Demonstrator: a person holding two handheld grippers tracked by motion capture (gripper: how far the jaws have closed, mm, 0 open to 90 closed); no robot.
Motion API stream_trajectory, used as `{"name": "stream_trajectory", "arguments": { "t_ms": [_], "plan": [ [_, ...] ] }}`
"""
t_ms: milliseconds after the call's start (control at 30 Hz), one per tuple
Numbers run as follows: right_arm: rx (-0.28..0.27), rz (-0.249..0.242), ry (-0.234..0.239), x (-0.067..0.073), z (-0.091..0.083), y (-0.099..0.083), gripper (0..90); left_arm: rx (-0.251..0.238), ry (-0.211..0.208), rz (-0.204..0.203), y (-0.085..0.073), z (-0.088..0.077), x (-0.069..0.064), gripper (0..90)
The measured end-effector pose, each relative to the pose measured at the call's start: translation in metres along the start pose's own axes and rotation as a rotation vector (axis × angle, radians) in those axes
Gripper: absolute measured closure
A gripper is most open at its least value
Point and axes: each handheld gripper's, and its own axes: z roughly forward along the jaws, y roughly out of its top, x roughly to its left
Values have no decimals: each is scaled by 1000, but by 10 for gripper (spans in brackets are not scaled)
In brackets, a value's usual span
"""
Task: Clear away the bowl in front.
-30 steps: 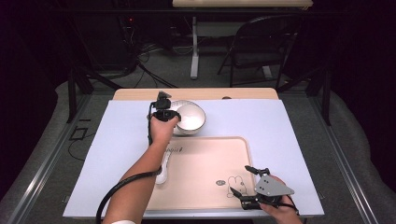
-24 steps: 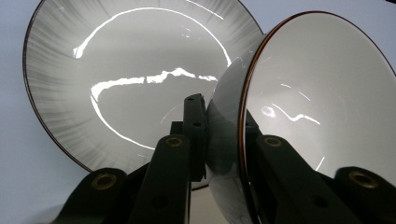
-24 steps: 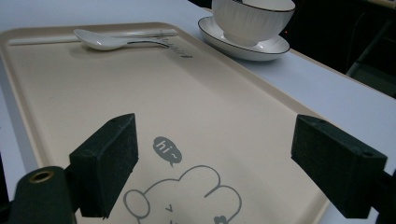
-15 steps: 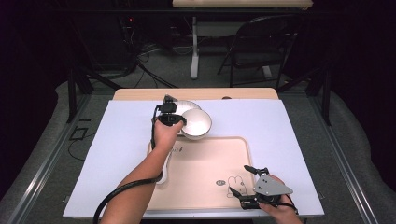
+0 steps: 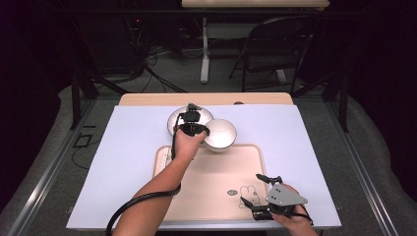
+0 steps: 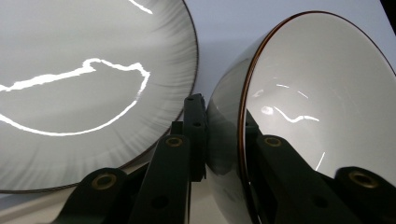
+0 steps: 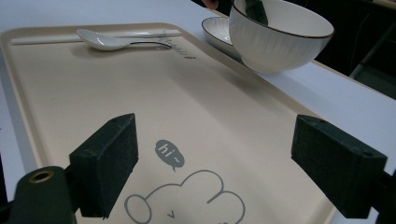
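One counter, covered in white, carries everything here, and on it lies the beige tray printed with a cloud figure and a "hi~" bubble. Behind the tray's far edge rests a white plate, empty and flat on the counter. The bowl, white with a dark rim line, has been lifted off that plate and hangs just beside it, over the tray's far edge; the right gripper view shows clear air beneath its foot. A white spoon lies on the tray along its far left side.

Progress, judged from this layout: the pick-up is done and the transfer toward the tray is under way. Setting the bowl down on the tray and releasing it are not yet done.

Orientation: the bowl is round, so it has no long axis in plan. Its central axis stands nearly upright, mouth up, with at most a slight tilt.

Left claw: closed on the bowl's wall at the rim, one jaw inside and one outside, as the left gripper view shows. Right claw: jaws spread wide and empty, resting low over the tray's near right corner, well apart from the bowl.
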Motion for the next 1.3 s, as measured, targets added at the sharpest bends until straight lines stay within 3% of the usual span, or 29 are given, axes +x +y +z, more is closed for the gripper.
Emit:
{"name": "stream_trajectory", "arguments": {
  "t_ms": [533,1300],
  "plan": [
    [-2,-2,2,0,0,0,141,44,-65,53,-5,25,-43,814],
    [-6,-1,7,0,0,1,141,91,-106,79,-15,54,-73,814]
  ]
}}
